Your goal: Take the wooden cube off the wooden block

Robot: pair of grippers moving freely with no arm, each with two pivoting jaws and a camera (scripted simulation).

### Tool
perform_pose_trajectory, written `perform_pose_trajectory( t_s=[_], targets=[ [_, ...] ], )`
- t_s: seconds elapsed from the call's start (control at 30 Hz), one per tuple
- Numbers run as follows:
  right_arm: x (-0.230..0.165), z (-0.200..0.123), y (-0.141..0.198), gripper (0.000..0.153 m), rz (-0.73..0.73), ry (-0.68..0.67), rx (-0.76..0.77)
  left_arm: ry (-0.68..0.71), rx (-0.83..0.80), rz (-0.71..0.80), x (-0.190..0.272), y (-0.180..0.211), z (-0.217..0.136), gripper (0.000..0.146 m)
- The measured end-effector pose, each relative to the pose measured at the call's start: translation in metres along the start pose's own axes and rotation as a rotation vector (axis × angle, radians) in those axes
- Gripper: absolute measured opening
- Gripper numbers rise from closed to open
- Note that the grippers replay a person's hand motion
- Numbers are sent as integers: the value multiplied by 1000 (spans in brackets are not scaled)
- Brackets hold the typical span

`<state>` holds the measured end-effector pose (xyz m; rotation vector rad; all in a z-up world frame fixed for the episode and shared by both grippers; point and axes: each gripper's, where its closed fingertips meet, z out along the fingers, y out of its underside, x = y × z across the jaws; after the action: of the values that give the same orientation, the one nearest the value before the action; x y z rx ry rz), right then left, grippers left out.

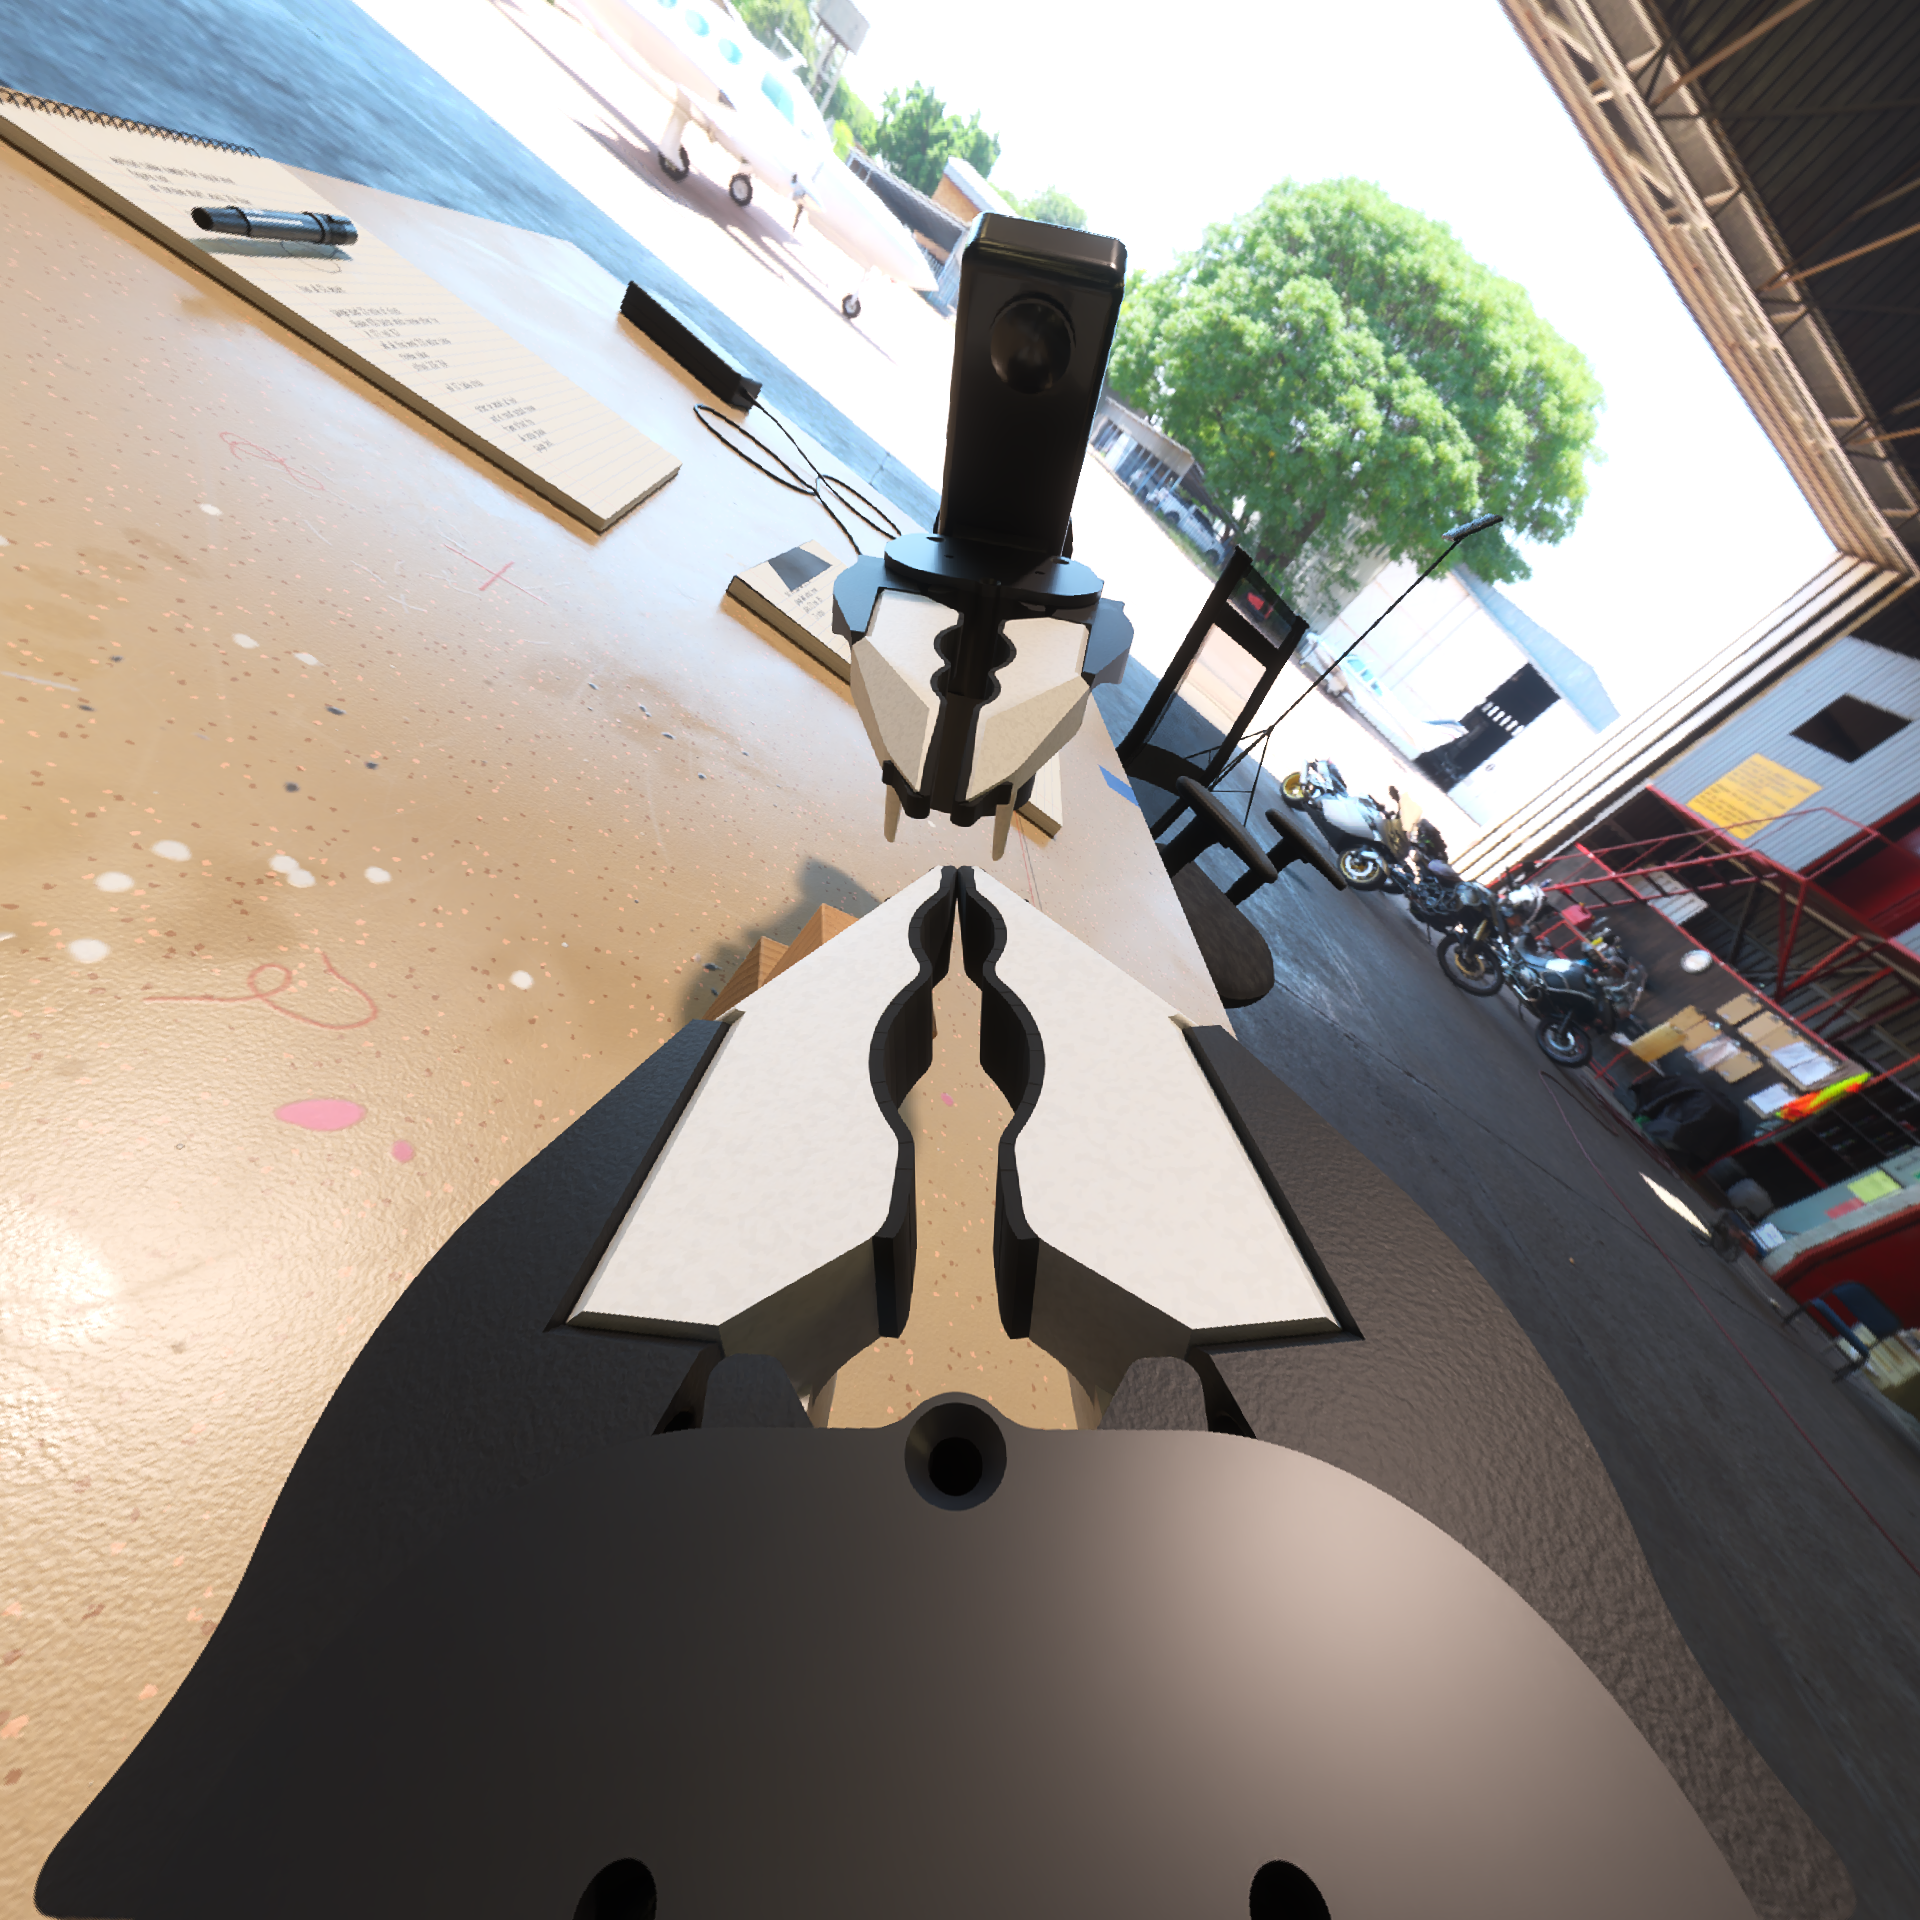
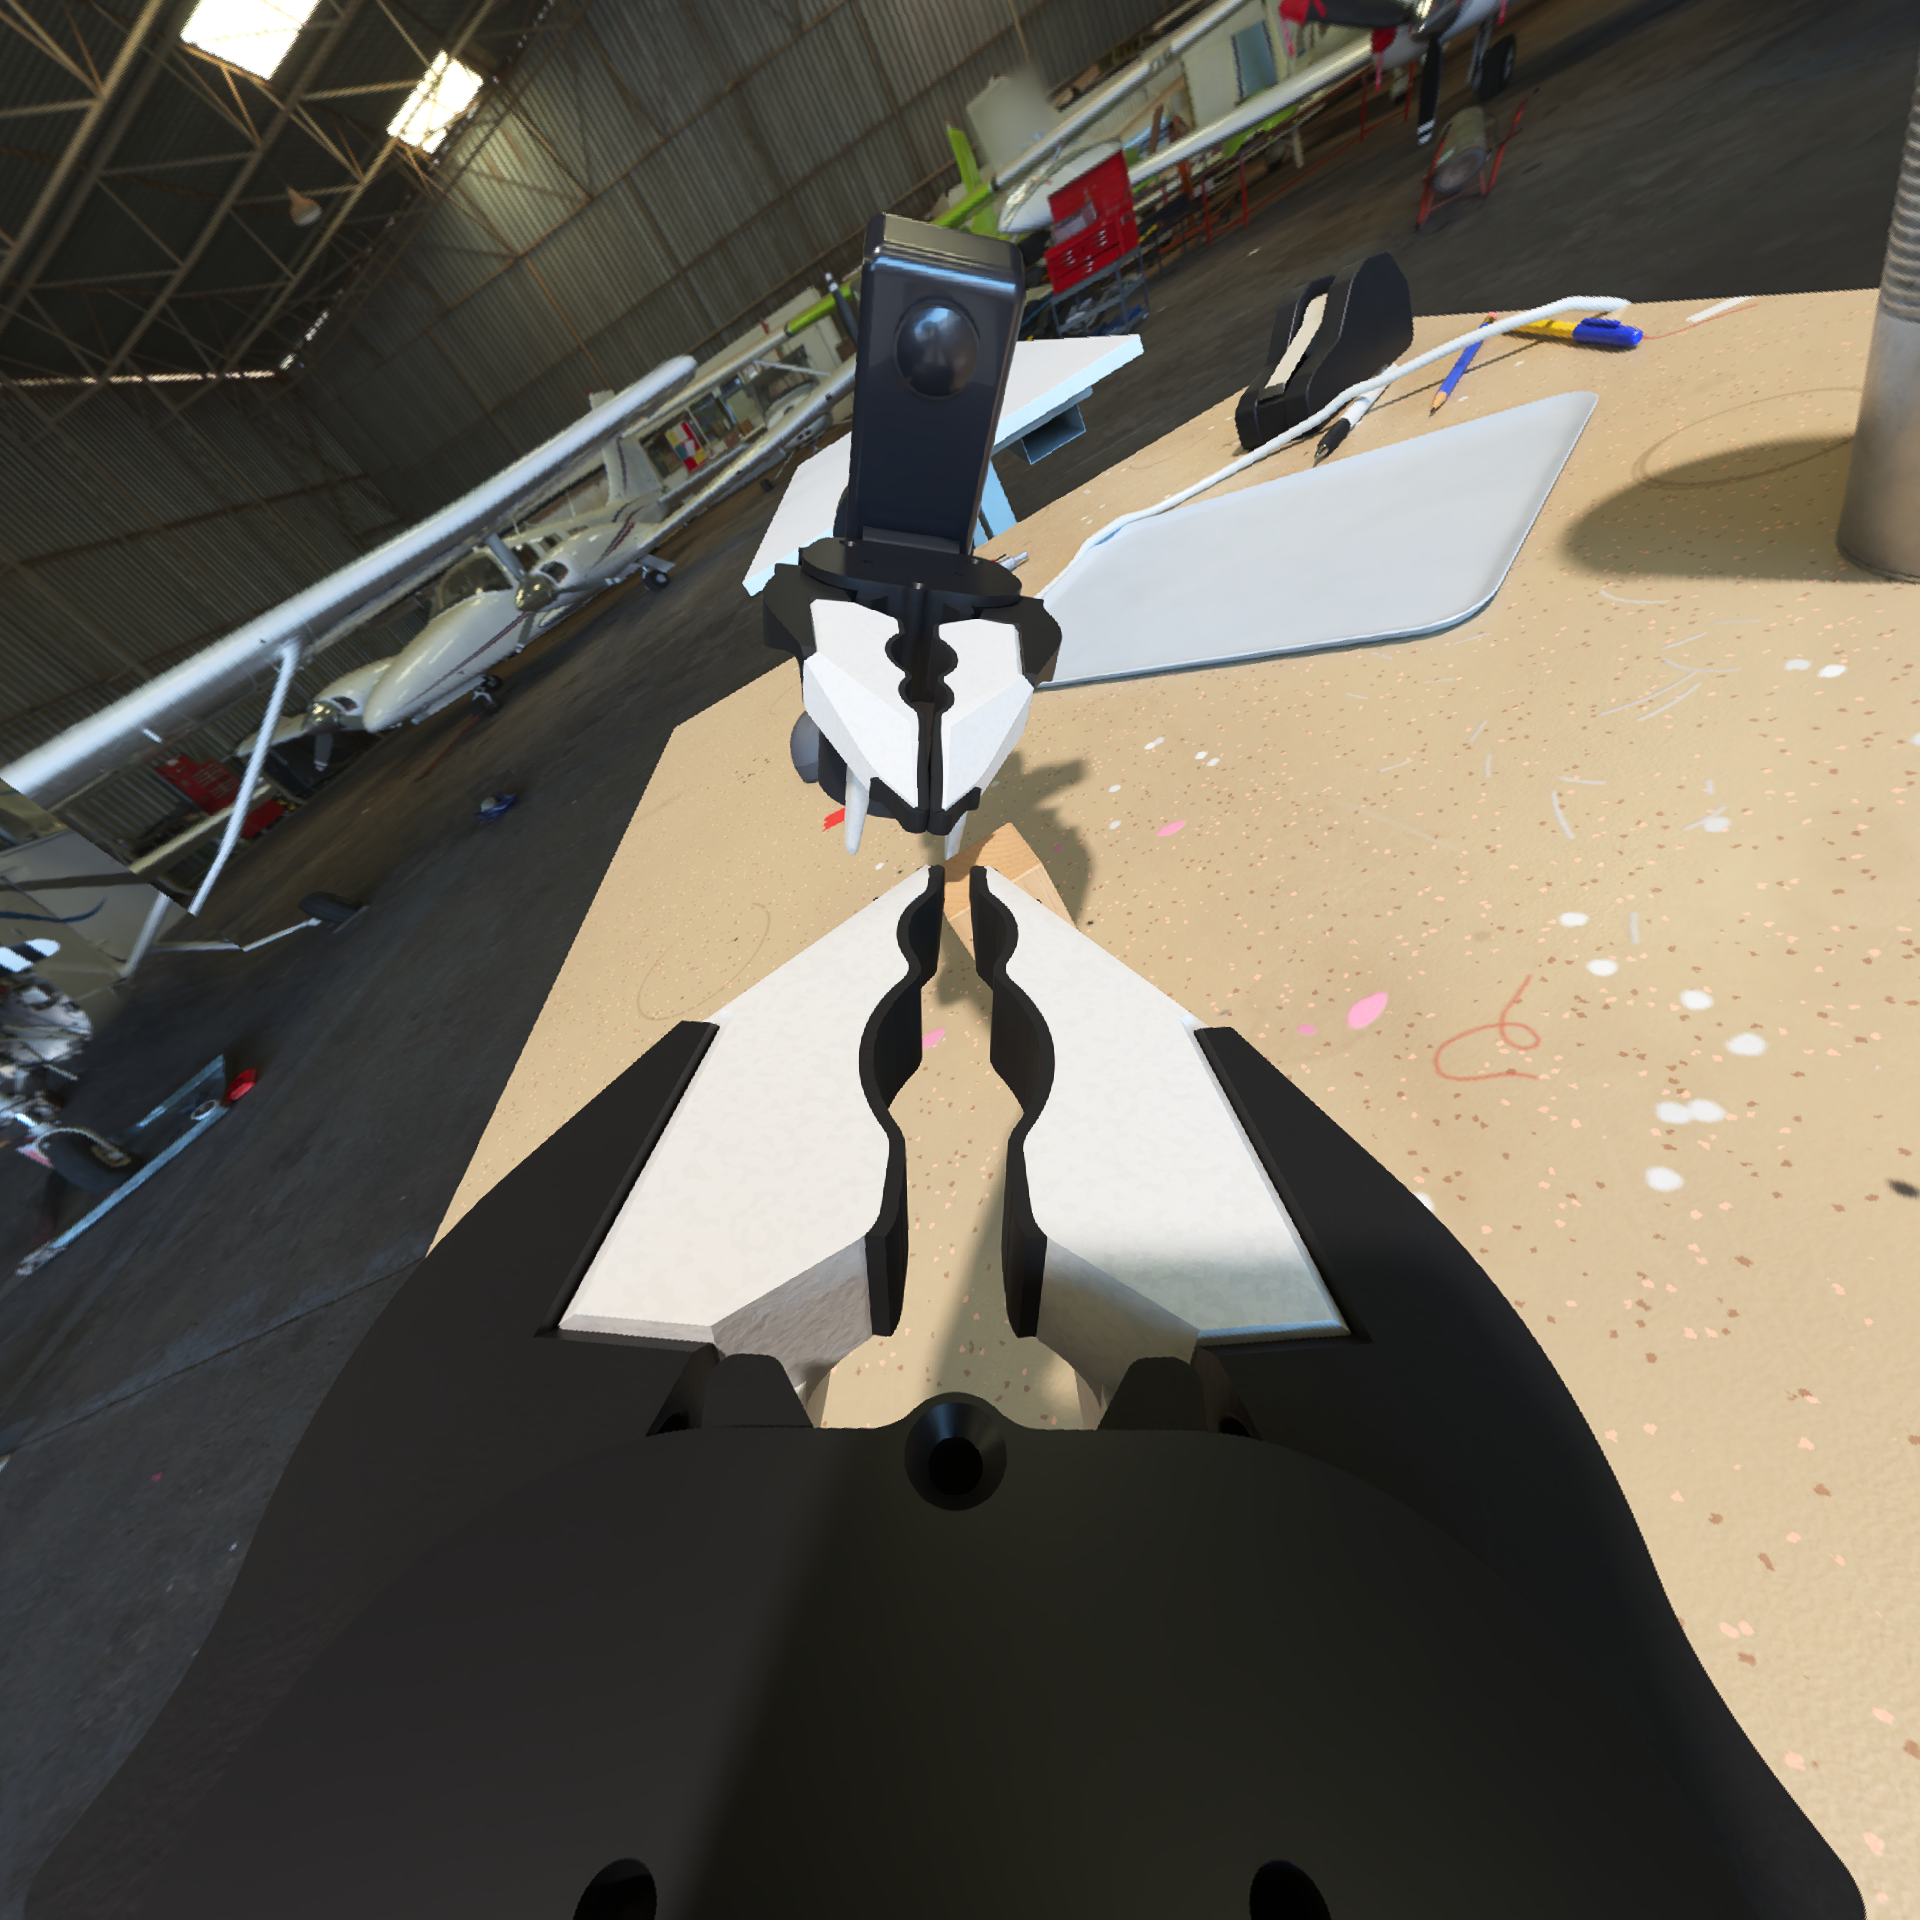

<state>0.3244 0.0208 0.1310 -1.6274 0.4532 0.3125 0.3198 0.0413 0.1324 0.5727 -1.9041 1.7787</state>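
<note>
Mostly hidden behind the left gripper point(image 1: 953, 878): light-brown wooden pieces point(image 1: 798, 948), only a stepped corner peeking out beside its left finger. Impossible to separate cube from block there. Same in the right wrist view: just a sliver of wood point(image 2: 1006, 860) past the tips of the right gripper point(image 2: 955, 878), the rest covered by the white fingers and dark shadow. Resting on the speckled tan tabletop point(image 1: 312, 727), directly between the two grippers, which face each other tip to tip.

Left gripper: tips pressed together, barely a slit, nothing held between them. Right gripper: tips close with a narrow gap, wood colour showing through; cannot tell whether pinching the wood or merely in front of it.

Farther off, cut by the frame edge: lined spiral notepad point(image 1: 416, 343) with a black marker pen point(image 1: 275, 224) on it.
</note>
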Motion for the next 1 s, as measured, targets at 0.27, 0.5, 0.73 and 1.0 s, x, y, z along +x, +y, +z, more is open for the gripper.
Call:
perform_pose_trajectory(
  t_s=[0.27, 0.5, 0.73, 1.0],
  targets=[
    [0, 0, 0, 1, 1, -2, 4, 3, -4, -8, -1, 2, 1, 0],
    [0, 1, 1, 0, 89, -26, -12, -13, -24, 24, -1, 3, 1, 10],
    [-9, 0, 3, 0, 175, -63, -51, -107, -113, 212, 2, 4, -2, 20],
    [2, -7, 2, 0, 316, -64, -133, -274, -158, 427, -15, 6, -12, 43]
  ],
)
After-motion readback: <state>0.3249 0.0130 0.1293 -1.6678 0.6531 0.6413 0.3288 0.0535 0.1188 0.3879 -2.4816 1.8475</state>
